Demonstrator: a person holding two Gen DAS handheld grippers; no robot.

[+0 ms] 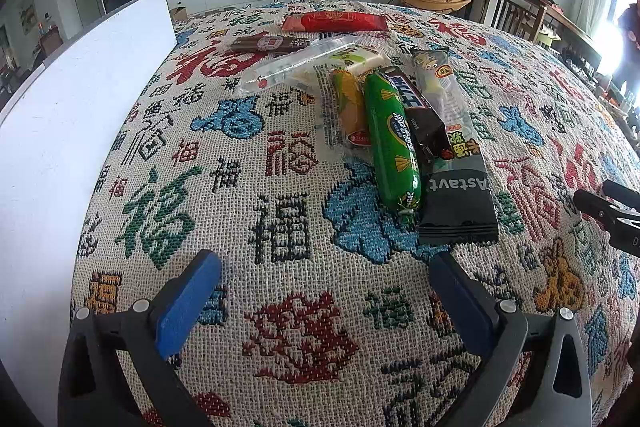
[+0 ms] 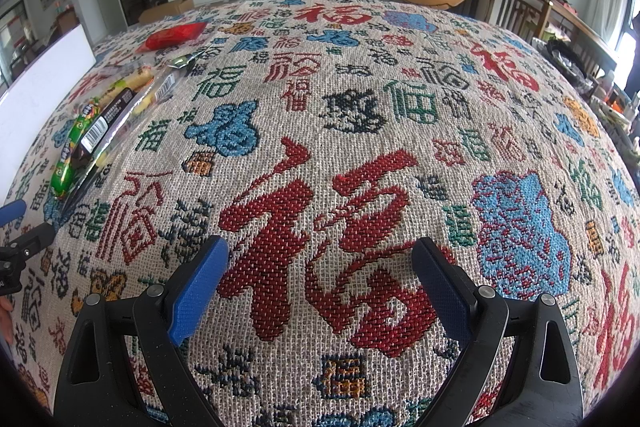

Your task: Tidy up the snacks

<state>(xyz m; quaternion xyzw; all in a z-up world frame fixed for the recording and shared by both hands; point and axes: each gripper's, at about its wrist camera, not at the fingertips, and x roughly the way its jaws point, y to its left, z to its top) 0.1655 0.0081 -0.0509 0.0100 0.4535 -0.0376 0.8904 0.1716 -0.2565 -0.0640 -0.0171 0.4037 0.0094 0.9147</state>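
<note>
Left wrist view: we see our left fingers (image 1: 324, 291) spread wide, empty, the snack pile (image 1: 384, 115) ahead; our right fingers (image 2: 320, 279) gape empty over the table (image 2: 360, 107).

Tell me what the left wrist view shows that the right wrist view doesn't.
Only the left wrist view shows the brown bar and the black Astavt packet face on, with the open left gripper just short of the pile. Only the right wrist view shows the open right gripper over bare cloth, snacks far to its left. Both show the green sausage, red packet and white board.
</note>
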